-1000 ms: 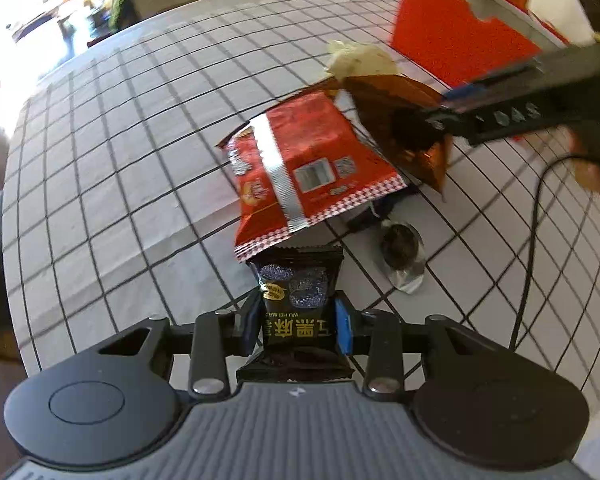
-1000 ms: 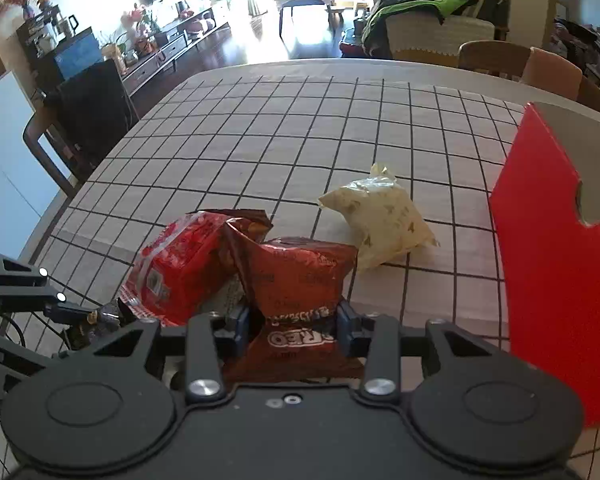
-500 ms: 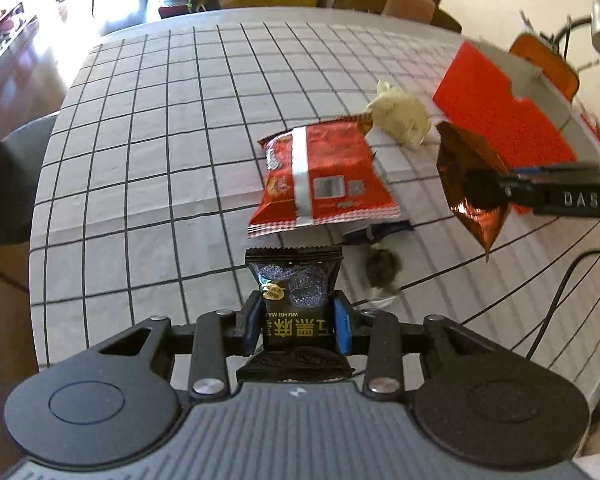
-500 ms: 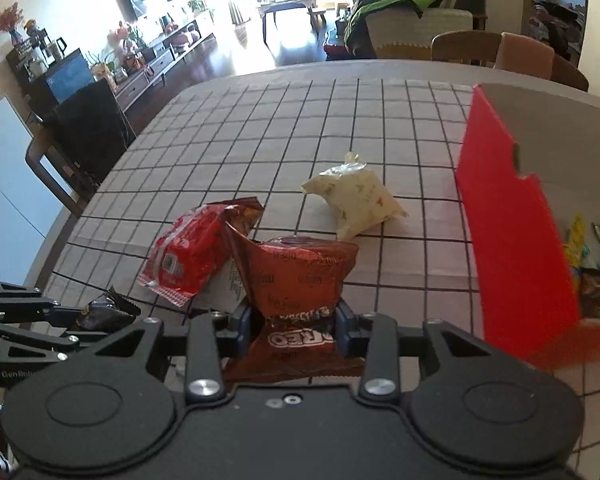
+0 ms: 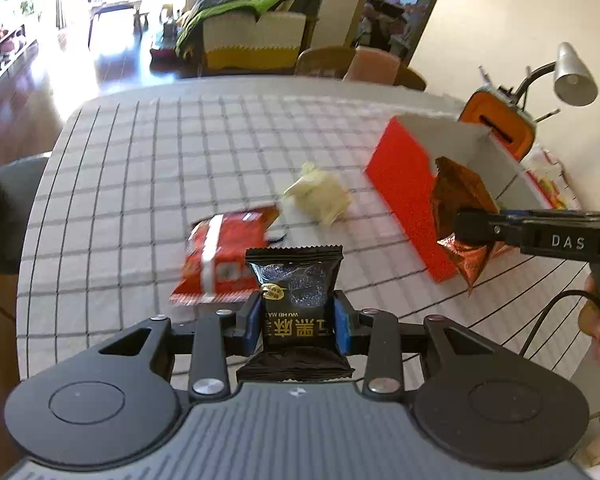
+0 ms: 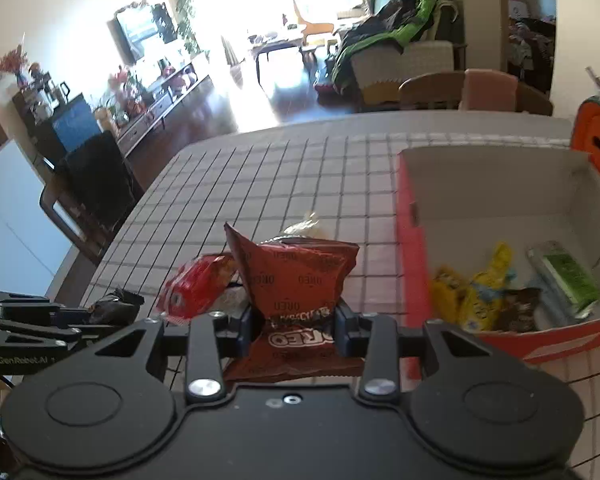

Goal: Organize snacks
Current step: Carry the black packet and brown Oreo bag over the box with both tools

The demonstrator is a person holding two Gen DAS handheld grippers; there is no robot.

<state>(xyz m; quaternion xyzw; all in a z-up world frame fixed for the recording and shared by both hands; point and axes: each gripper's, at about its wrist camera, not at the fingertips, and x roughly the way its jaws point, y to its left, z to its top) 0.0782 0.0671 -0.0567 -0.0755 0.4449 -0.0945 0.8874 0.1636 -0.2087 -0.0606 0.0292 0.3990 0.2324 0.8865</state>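
Observation:
My left gripper (image 5: 296, 326) is shut on a small black snack packet (image 5: 296, 292) and holds it above the checked tablecloth. My right gripper (image 6: 294, 330) is shut on a brown Oreo packet (image 6: 296, 276), raised beside the red box (image 6: 414, 264). In the left wrist view the right gripper (image 5: 466, 228) holds the Oreo packet (image 5: 458, 196) at the red box's (image 5: 404, 184) near wall. A red snack bag (image 5: 220, 256) and a pale cream packet (image 5: 320, 196) lie on the table.
The red box holds yellow packets (image 6: 472, 296), a brown packet (image 6: 516, 308) and a green one (image 6: 568, 276). An orange case (image 5: 500, 124) and a desk lamp (image 5: 572, 76) stand behind it. Chairs (image 5: 364, 64) line the table's far edge.
Both grippers have risen and tilted up with their packets. The right gripper has carried the Oreo packet right, from over the red bag to the red box's near wall.

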